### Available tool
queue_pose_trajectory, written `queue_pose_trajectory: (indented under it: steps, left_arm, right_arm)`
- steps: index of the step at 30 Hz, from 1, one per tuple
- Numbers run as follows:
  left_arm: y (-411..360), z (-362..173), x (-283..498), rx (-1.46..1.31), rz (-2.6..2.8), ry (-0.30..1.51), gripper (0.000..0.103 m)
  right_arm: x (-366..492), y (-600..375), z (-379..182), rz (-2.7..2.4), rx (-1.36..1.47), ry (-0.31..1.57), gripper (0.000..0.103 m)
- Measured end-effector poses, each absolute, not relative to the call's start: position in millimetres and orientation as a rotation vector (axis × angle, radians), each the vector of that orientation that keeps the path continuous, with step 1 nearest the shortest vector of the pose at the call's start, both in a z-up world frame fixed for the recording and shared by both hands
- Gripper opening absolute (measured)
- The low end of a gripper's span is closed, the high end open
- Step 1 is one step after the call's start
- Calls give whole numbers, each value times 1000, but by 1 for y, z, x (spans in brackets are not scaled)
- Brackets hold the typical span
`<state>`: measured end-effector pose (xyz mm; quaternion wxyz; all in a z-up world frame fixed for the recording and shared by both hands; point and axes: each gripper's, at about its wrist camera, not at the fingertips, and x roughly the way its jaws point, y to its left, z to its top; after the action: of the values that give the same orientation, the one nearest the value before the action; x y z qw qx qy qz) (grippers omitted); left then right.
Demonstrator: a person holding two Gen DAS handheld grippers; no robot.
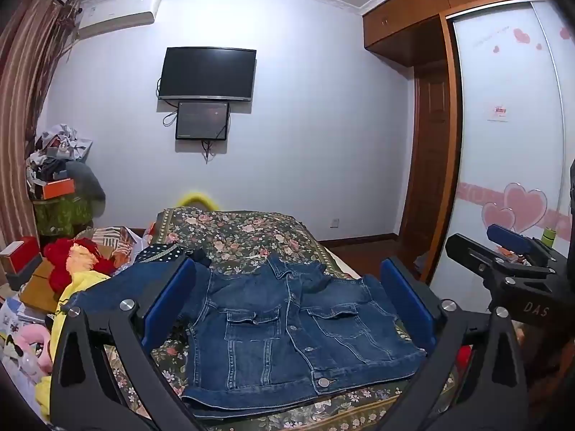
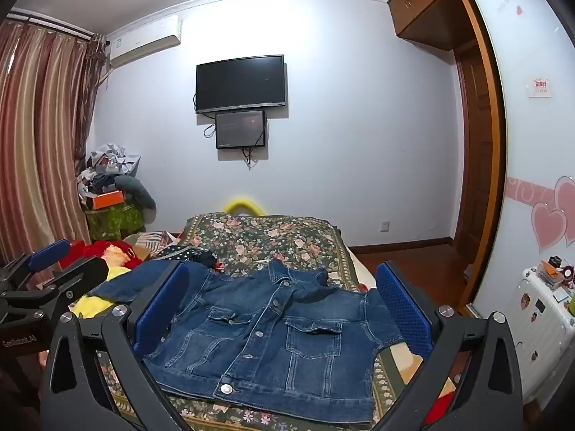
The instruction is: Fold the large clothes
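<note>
Denim is the material in hand: we see one blue denim jacket lying front side up on the floral bedspread of the bed, collar toward the far wall, buttons done up along the placket. Its body lies flat and spread. One sleeve runs out toward the cluttered side of the bed; the other sleeve we cannot make out clearly. We judge that no fold is yet made in the body, so the whole folding sequence remains: sleeves in, sides in, then hem to collar.

We hold the left gripper above the near edge of the jacket with its jaws spread wide and nothing between the blue pads. We hold the right gripper likewise, jaws at full spread, empty, clear of the cloth. Each gripper appears at the edge of the other's view, side by side.
</note>
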<state>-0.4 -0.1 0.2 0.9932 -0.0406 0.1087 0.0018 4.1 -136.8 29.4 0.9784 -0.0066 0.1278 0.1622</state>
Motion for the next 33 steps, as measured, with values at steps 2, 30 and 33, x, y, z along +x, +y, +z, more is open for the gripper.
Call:
queue_pose_trajectory:
  steps: [2, 30, 33]
  left_arm:
    - [-1, 0, -1, -81, 9, 217, 103]
    - [9, -6, 9, -95, 28, 239, 103]
    - [11, -9, 10, -95, 34, 243, 103]
  right_arm:
    - [4, -137, 29, 329, -14, 260, 103]
    - [8, -139, 28, 332, -6, 266, 103]
    - [8, -139, 28, 333, -4, 265, 103]
